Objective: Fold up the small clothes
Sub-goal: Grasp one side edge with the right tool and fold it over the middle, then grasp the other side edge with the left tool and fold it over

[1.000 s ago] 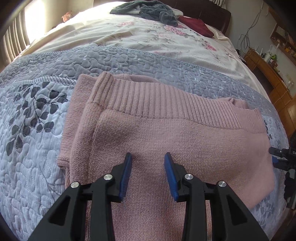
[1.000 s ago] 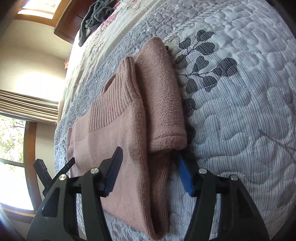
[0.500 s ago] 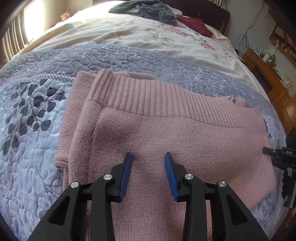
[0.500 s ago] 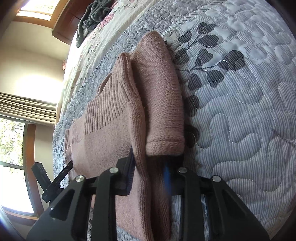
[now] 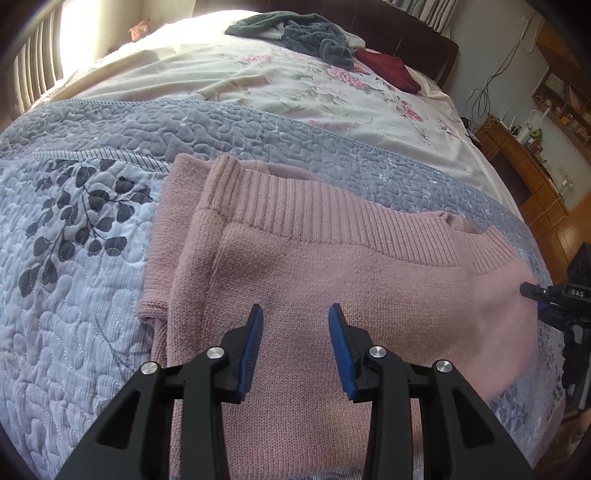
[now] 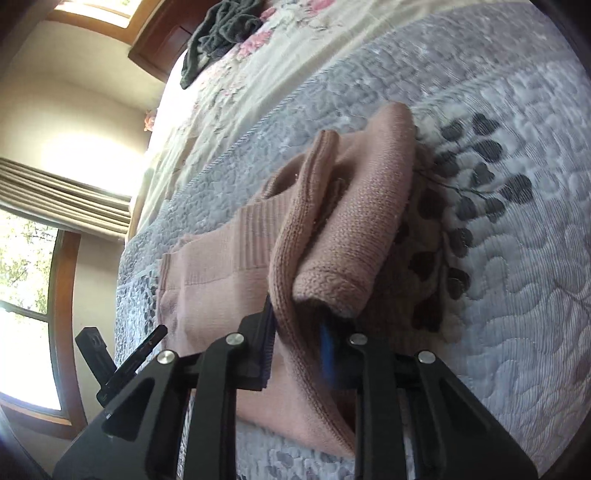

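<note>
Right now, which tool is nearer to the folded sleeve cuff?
Right. The right tool is shut on the pink sweater beside the cuff; the open left tool hovers over its middle.

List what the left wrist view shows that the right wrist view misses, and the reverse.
Left wrist only: the open left tool hovering over the pink sweater, a dark red cloth and wooden shelves. Right wrist only: the right tool clamped on the sweater's lifted edge, and a window. Both: the sweater, the grey quilt and a dark green garment.
</note>
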